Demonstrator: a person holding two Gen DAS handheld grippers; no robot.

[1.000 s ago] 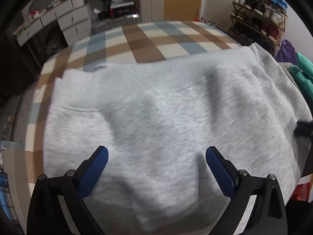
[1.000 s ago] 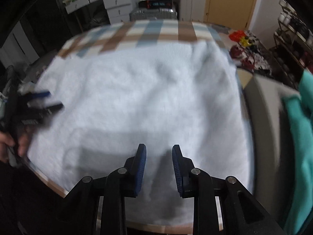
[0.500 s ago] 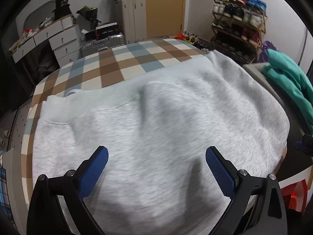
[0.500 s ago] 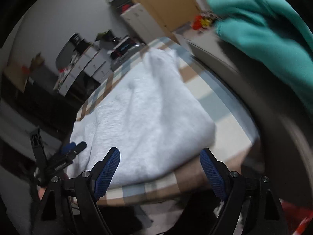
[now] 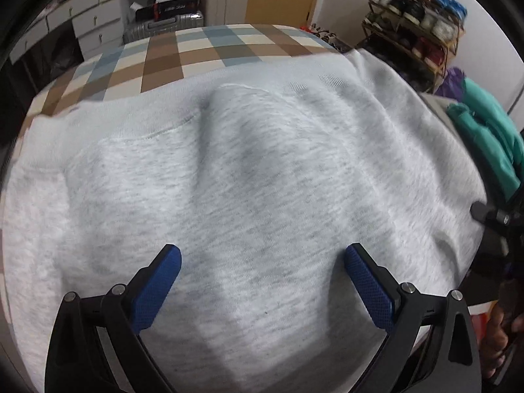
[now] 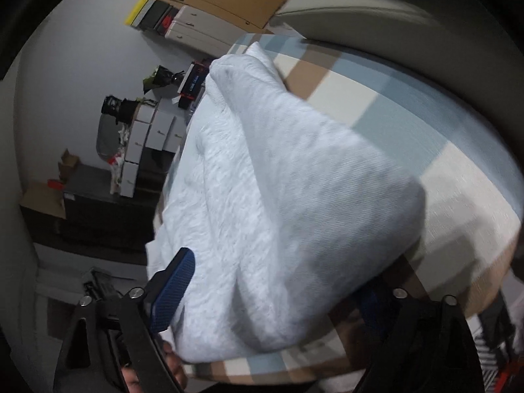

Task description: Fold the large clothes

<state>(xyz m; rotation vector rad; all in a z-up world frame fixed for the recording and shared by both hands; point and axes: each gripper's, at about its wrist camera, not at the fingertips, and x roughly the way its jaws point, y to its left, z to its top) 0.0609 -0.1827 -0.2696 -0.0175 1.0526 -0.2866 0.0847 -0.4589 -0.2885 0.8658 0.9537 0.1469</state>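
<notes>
Sweatshirt folded beneath level, wide-open left claw; right claw tilted, open

No lettering reads clearly; the black box bears white print (too blurred).

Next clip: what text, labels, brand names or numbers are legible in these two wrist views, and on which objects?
No text can be read for certain in either view.
Black box with red stripe on the silver suitcase: pale lettering, too blurred to read.
The same box in the right wrist view: white marks, too small.
Light grey sweatshirt: no print or tag visible.
Blue-padded grippers, left: no markings.
</notes>
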